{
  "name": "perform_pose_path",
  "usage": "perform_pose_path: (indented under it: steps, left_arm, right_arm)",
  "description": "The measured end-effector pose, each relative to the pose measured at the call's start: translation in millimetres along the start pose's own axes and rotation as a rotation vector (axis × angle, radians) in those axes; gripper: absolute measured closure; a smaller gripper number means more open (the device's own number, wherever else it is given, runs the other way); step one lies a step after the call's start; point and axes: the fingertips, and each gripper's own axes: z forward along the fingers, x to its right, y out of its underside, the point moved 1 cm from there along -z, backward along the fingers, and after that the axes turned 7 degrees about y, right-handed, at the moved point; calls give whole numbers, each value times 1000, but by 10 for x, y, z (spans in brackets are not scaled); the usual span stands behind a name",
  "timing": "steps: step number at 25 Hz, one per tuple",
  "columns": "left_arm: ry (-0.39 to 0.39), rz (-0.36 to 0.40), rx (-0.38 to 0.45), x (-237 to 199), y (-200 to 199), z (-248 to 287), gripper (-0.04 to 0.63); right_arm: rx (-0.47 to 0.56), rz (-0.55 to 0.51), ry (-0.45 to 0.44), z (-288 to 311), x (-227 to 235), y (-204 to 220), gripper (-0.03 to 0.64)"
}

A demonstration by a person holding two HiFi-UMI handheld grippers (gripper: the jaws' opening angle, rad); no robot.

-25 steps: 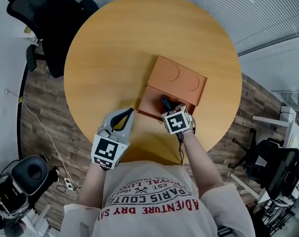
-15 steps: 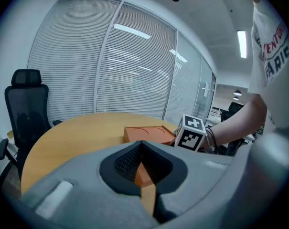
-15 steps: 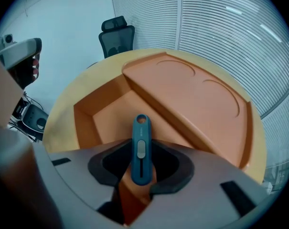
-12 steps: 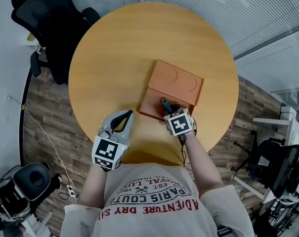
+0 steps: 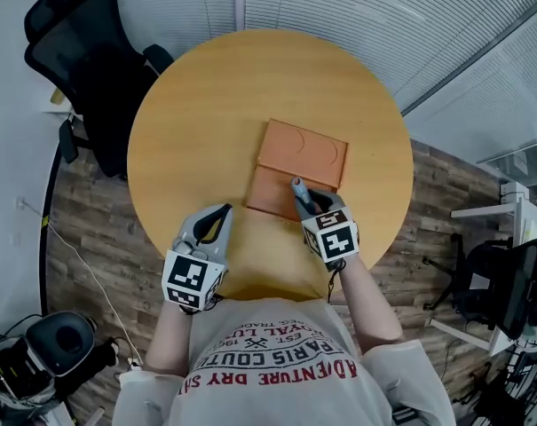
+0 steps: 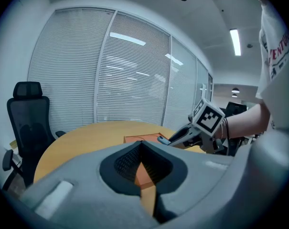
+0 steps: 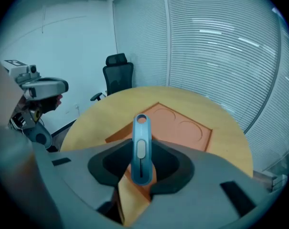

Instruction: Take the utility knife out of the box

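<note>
My right gripper (image 5: 311, 206) tilts steeply downward, its jaws clamped on the utility knife (image 7: 141, 149), with the forearm stretched out ahead of me. My left gripper (image 5: 224, 213) hangs alongside, pointing closer to level, jaws together and empty.

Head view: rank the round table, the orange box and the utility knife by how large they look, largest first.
1. round table, by far the largest.
2. orange box, lying open on the table.
3. utility knife, clearly the smallest; only its front part shows.

Box (image 5: 302, 152) sits mid-tabletop (image 5: 193, 122); utility knife (image 5: 300, 193) up over its near edge; chair (image 5: 77, 56) off the tabletop's far-left side.
</note>
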Motion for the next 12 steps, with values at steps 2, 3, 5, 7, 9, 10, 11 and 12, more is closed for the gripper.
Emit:
perform_pose_path:
  steps: [2,3,5,7,9,10,11,12]
  left_arm:
    - [3,15,15,-72,-98,-72,600]
    - [3,21,23,-89,-146,-104,600]
    - [-2,33,37,-93,-247,-149,600]
    - [1,39,55,-72,-367,-175,600]
    - [19,34,81,-27,-507,-195,600]
    - [28,36,93,1,-579,-205,600]
    - [34,44,102,25,-650,-214,600]
    - [35,57,109,43,-718,-220,600]
  right_arm:
    - [68,25,15,-160,-50,-179,483]
    - [107,36,25,-258,-65,-258,483]
    - [193,49,49,-479,-64,-400,483]
    - [272,60,74,-709,-47,-525,483]
    - [337,69,97,-936,-31,-615,483]
    - [366,71,107,-1046,-25,-647,483]
    - [394,72,114,-1150,-19,-676,483]
    - [421,73,118,-1247,-14,-703,483]
